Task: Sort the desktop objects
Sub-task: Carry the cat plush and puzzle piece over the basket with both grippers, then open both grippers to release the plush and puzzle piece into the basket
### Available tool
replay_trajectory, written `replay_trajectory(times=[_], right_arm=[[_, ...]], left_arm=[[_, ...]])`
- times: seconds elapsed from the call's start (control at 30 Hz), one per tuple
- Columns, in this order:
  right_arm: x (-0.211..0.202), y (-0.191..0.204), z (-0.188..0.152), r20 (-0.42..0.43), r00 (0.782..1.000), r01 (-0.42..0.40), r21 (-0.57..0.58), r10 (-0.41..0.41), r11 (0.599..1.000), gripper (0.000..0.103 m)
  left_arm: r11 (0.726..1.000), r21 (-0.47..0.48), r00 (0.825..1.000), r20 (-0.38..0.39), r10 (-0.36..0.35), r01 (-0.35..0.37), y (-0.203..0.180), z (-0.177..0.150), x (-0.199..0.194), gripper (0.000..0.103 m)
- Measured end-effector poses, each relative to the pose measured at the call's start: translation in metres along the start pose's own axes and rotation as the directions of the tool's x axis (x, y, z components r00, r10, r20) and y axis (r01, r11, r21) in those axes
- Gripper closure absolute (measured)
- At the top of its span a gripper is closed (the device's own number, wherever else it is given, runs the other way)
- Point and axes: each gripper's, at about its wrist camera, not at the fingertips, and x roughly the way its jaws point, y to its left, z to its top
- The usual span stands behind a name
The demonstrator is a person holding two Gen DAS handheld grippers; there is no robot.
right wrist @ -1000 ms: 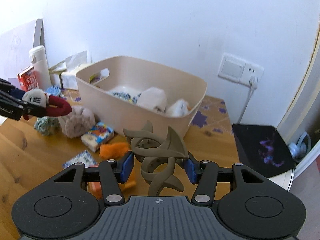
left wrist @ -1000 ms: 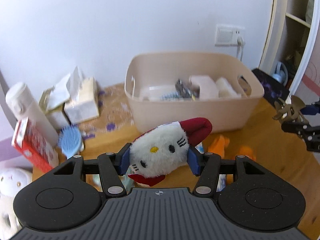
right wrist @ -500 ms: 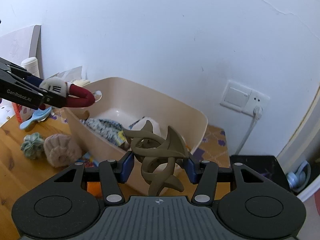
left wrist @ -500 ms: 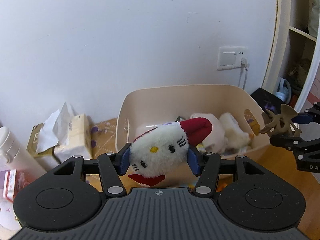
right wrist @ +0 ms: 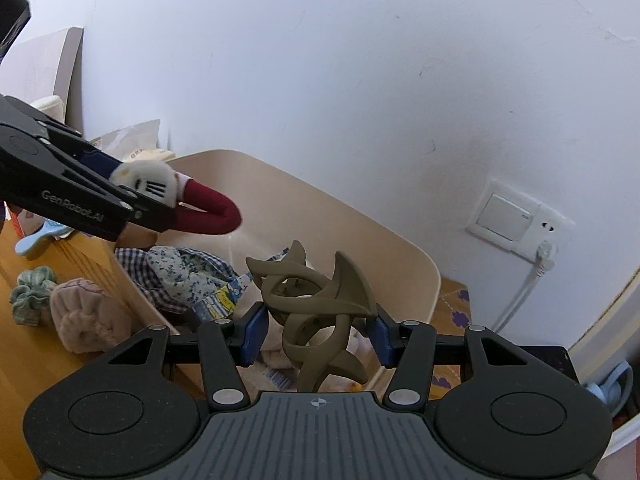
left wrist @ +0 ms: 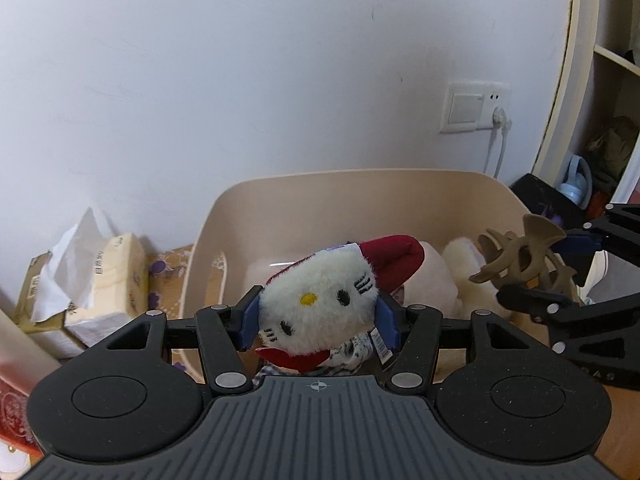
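Observation:
My left gripper (left wrist: 318, 322) is shut on a white plush cat toy (left wrist: 320, 304) with a dark red bow, and holds it over the near left part of the beige plastic bin (left wrist: 360, 184). My right gripper (right wrist: 318, 334) is shut on a brown hair claw clip (right wrist: 316, 304) above the bin (right wrist: 400, 248). The plush toy (right wrist: 148, 184) in the left gripper (right wrist: 156, 204) shows at the left of the right wrist view. At the right of the left wrist view, over the bin's right side, the clip (left wrist: 520, 260) sits in the right gripper (left wrist: 532, 276). Soft toys and patterned cloth (right wrist: 180, 272) lie inside the bin.
Tissue packs (left wrist: 100, 276) stand left of the bin against the white wall. On the wooden desk lie a pink plush (right wrist: 84, 320), a green scrunchie (right wrist: 32, 292) and a blue hairbrush (right wrist: 36, 236). A wall socket with a plugged cable (right wrist: 516, 224) is at the right.
Both grippers have travelled toward the wall and now hang over the bin, each still holding its object. The bin fills more of both views, and the desk items have slipped out below.

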Motion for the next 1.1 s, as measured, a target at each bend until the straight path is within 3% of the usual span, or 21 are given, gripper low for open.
replay_trajectory(times=[0.2, 0.23, 0.33, 0.43, 0.67, 1.1], right_arm=[[0.023, 0.003, 0.0, -0.037, 0.999, -0.013, 0.001, 0.013, 1.0, 0.05], [0.026, 0.004, -0.001, -0.046, 0.999, -0.014, 0.005, 0.015, 1.0, 0.044], [0.028, 0.005, -0.003, -0.047, 0.999, -0.018, 0.014, 0.018, 1.0, 0.042], [0.026, 0.007, -0.003, -0.041, 0.999, -0.008, 0.011, 0.008, 1.0, 0.03], [0.013, 0.007, -0.004, -0.025, 1.0, -0.007, 0.031, 0.008, 1.0, 0.017], [-0.025, 0.008, -0.014, -0.003, 1.0, 0.015, 0.083, -0.015, 0.996, 0.003]], left_arm=[[1.0, -0.017, 0.999, -0.05, 0.009, -0.01, 0.002, -0.004, 0.018, 0.042], [1.0, -0.02, 0.999, -0.05, 0.0, -0.001, 0.002, -0.005, 0.019, 0.041], [1.0, -0.009, 0.999, -0.049, -0.009, 0.009, 0.003, -0.006, 0.019, 0.038], [1.0, -0.013, 0.998, -0.061, -0.009, 0.008, 0.005, -0.006, 0.02, 0.035], [1.0, -0.003, 0.998, -0.055, 0.017, -0.017, 0.006, -0.008, 0.01, 0.021], [0.999, 0.021, 0.999, -0.027, 0.027, -0.026, 0.007, -0.018, -0.025, 0.019]])
